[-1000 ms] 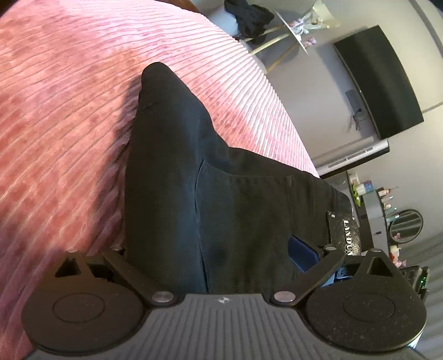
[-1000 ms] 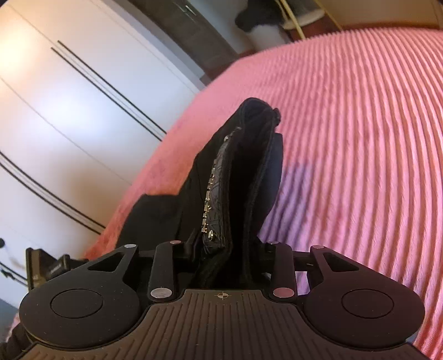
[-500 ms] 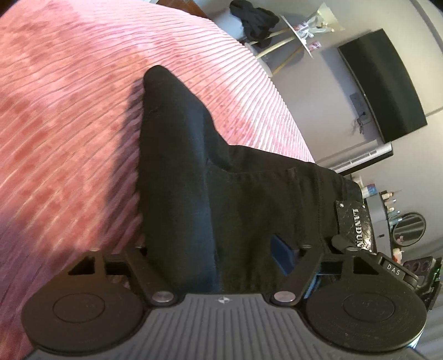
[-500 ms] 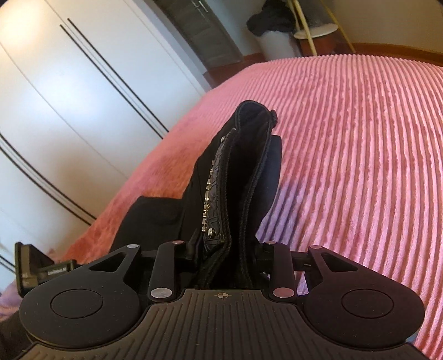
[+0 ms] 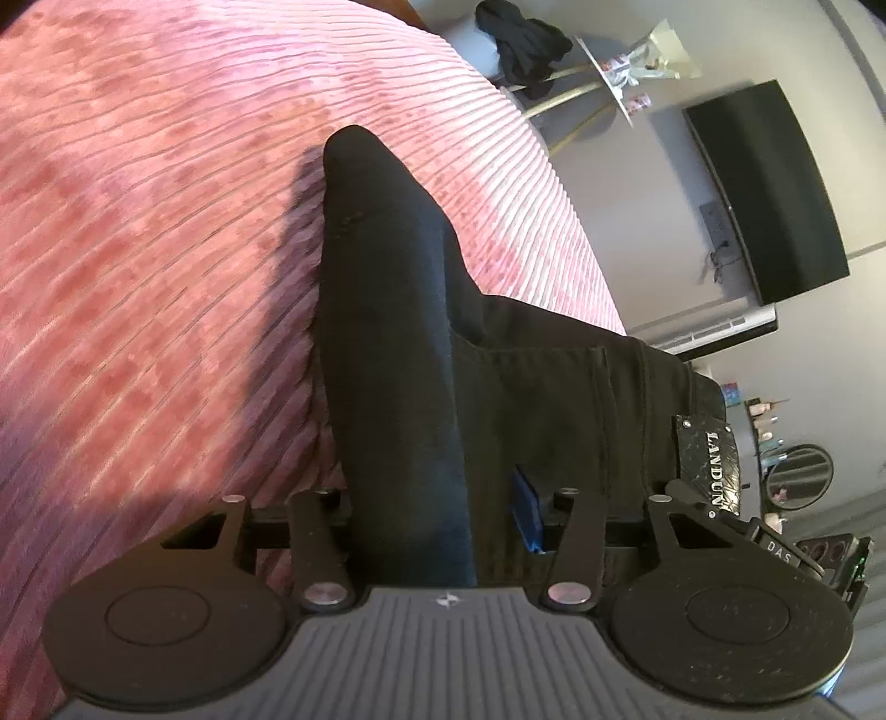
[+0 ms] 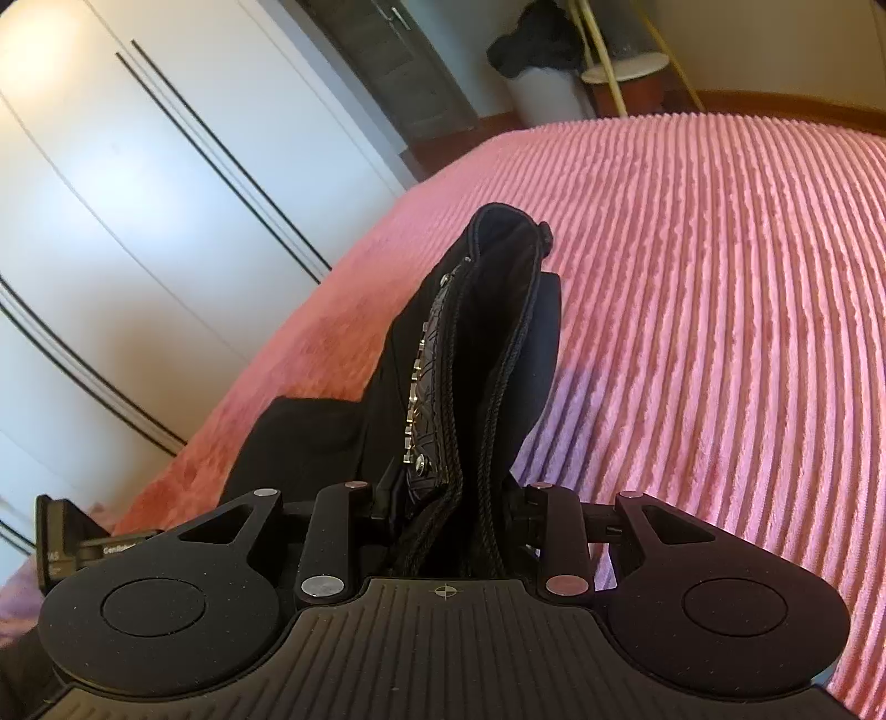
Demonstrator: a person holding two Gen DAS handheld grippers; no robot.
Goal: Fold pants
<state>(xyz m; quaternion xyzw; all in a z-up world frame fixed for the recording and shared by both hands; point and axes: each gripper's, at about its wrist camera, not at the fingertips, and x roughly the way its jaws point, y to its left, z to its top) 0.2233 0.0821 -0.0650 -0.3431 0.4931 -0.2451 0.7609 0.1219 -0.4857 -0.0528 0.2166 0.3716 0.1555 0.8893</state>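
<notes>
The black pants (image 5: 443,354) are held up over a pink ribbed bedspread (image 5: 138,249). My left gripper (image 5: 437,515) is shut on a fold of the pants; the cloth hides its fingertips, and a blue pad (image 5: 526,515) shows at the right. A brand patch (image 5: 709,459) on the waistband shows at the right. My right gripper (image 6: 454,498) is shut on the pants' waistband (image 6: 476,354), which rises bunched and upright in front of it. The rest of the pants (image 6: 299,443) drapes to the left onto the bedspread (image 6: 720,277).
White wardrobe doors (image 6: 111,221) stand left of the bed. A wall-mounted TV (image 5: 769,188), a stand with dark clothes (image 5: 520,50) and a shelf with small items (image 5: 775,437) lie beyond the bed. The other gripper (image 6: 83,554) shows at the lower left.
Both grippers have risen a little with the pants still clamped. The left gripper's jaws have closed in tighter on the cloth. More of the room shows past the bed.
</notes>
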